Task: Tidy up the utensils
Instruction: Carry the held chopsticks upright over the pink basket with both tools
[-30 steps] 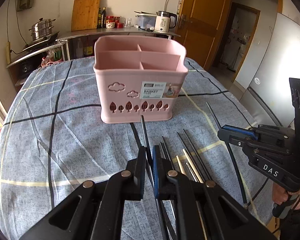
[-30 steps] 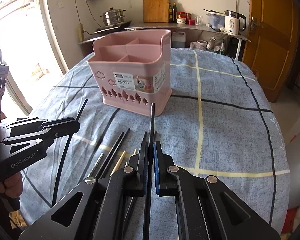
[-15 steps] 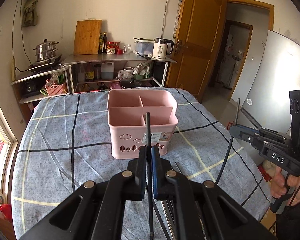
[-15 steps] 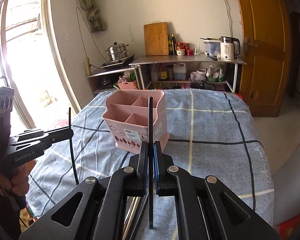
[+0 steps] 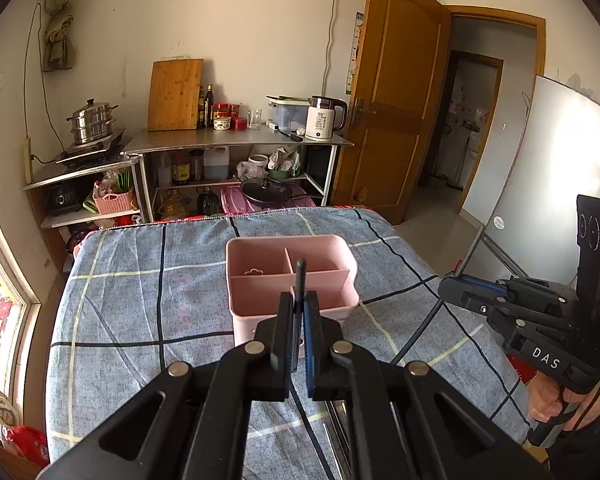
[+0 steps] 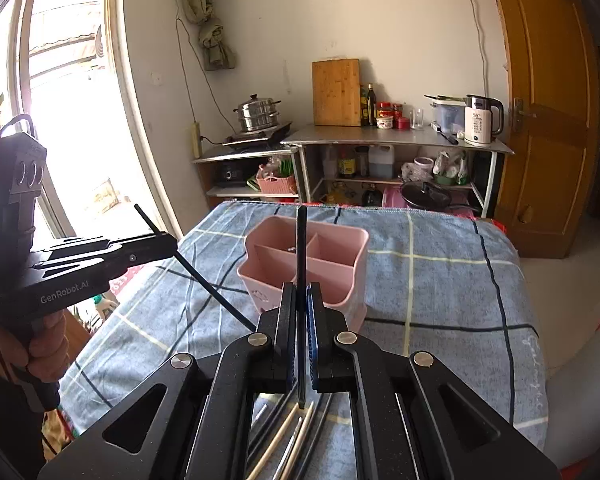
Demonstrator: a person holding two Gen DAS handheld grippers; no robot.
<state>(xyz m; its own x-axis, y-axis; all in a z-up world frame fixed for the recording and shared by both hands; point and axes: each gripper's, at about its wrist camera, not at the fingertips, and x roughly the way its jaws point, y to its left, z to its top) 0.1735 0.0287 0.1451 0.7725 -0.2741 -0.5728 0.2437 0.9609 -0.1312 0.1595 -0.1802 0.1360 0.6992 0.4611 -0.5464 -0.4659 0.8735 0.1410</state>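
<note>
Chopsticks, one per gripper, both lifted clear of the cloth. Left gripper clamped tight on a black chopstick, pinched near its upper end with the long remainder hanging below. Right gripper likewise closed on a second black chopstick, standing nearly upright between the jaws, gripped nearer the middle. Held high and pointed forward and down toward a pink caddy — probably so that each stick can be lowered tip first into a slot instead of scraping over the rim. Caddy standing upright ahead of both grippers, divided into three compartments, all apparently without utensils, so by that judgement the sorting has barely begun. Loose utensils lying on the cloth just under the right gripper — pale and dark chopsticks side by side, waiting for their turn. Surface covered by a blue-grey cloth crossed with dark and pale lines, soft-looking and slightly creased; whether a bed or a counter lies beneath cannot be told. Beyond it, metal shelving against the wall, carrying a wooden cutting board, a white kettle, jars and bottles. Steel steamer pot on a side stand, bright window to one side, brown wooden door standing open on the other.
</note>
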